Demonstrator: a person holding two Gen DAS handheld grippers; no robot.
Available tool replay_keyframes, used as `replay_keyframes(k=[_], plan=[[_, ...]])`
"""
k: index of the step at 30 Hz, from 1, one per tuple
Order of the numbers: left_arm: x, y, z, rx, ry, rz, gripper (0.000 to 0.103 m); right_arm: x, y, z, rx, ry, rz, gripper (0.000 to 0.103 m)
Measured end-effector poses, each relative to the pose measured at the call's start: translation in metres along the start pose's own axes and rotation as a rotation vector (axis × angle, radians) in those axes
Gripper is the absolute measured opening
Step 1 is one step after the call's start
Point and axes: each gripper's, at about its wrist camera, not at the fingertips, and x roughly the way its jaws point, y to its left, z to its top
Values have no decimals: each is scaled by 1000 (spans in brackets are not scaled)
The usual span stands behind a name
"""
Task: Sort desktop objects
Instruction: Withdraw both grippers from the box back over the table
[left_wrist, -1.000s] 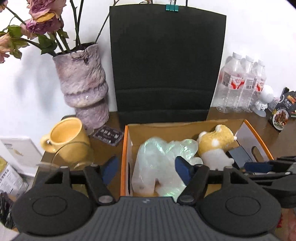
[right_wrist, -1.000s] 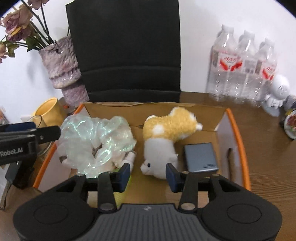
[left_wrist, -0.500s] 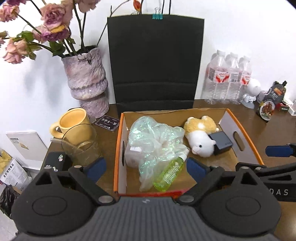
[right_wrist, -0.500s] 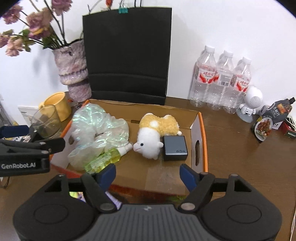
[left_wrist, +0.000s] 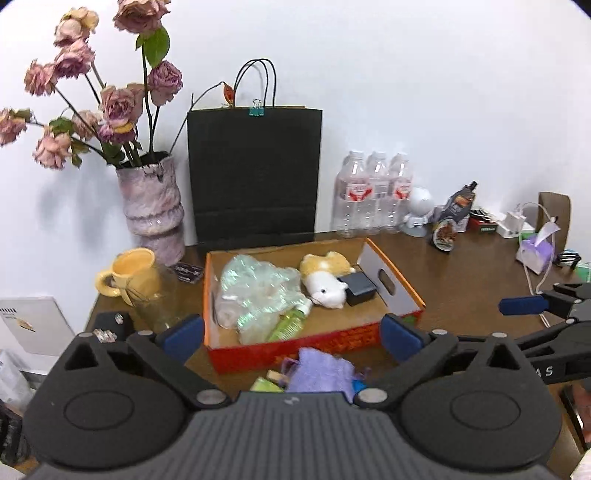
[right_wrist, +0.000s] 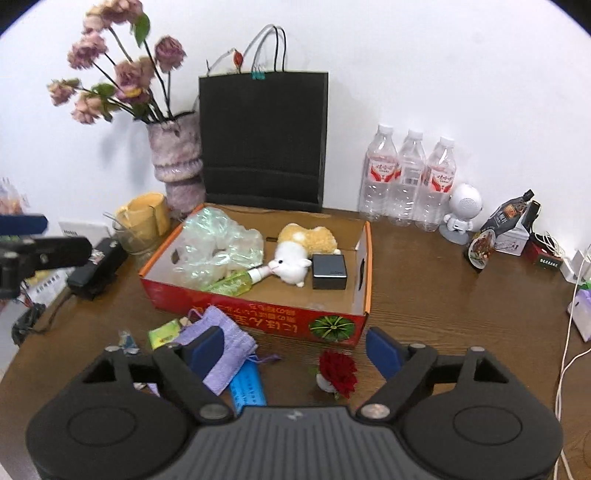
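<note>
An orange-rimmed cardboard box (left_wrist: 391, 273) (right_wrist: 258, 317) holds a crinkled iridescent plastic bag (left_wrist: 255, 288) (right_wrist: 214, 247), a green spray bottle (left_wrist: 286, 325) (right_wrist: 232, 284), a white-and-yellow plush toy (left_wrist: 325, 284) (right_wrist: 295, 254) and a dark grey block (left_wrist: 358, 286) (right_wrist: 328, 271). In front of it lie a purple pouch (left_wrist: 319, 373) (right_wrist: 236, 350), a green packet (right_wrist: 166, 332), a blue card (right_wrist: 247, 387) and a red rose ornament (right_wrist: 338, 373). My left gripper (left_wrist: 291, 334) and right gripper (right_wrist: 295, 352) hover short of the box, jaws opening, nothing held between them.
Behind the box stand a black paper bag (left_wrist: 255, 177), a vase of dried roses (left_wrist: 151, 206) and three water bottles (right_wrist: 406, 181). A yellow mug (left_wrist: 129, 277) and a glass (left_wrist: 151, 302) sit left. A white figurine (right_wrist: 461, 210) and cables (right_wrist: 569, 332) are on the right.
Both grippers drew back and up from over the box while their jaws widened. The box front and the loose items before it came into view.
</note>
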Motion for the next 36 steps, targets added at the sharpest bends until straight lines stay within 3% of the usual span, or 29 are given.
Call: replay_keyframes(k=[3, 7, 9, 12, 15, 21, 32, 36], plan=[[6, -4, -50, -36, -39, 24, 103, 3, 3, -28, 9, -37, 29, 87], [21, -13, -127, -79, 31, 13, 103, 22, 12, -82, 14, -54, 23, 87], [24, -19, -157, -73, 49, 56, 103, 30, 17, -107, 12, -63, 12, 87], [21, -28, -186, -22, 4, 148, 103, 44, 26, -140, 3, -61, 0, 87], [25, -30, -200, -20, -19, 181, 103, 55, 36, -162, -24, -58, -10, 87], [40, -25, -214, -104, 77, 179, 103, 61, 46, -181, -48, -39, -26, 87], [43, -29, -218, -84, 109, 157, 103, 62, 39, -186, 36, -23, -50, 102], [43, -29, -218, -83, 110, 157, 103, 63, 37, -185, 45, -17, -54, 103]])
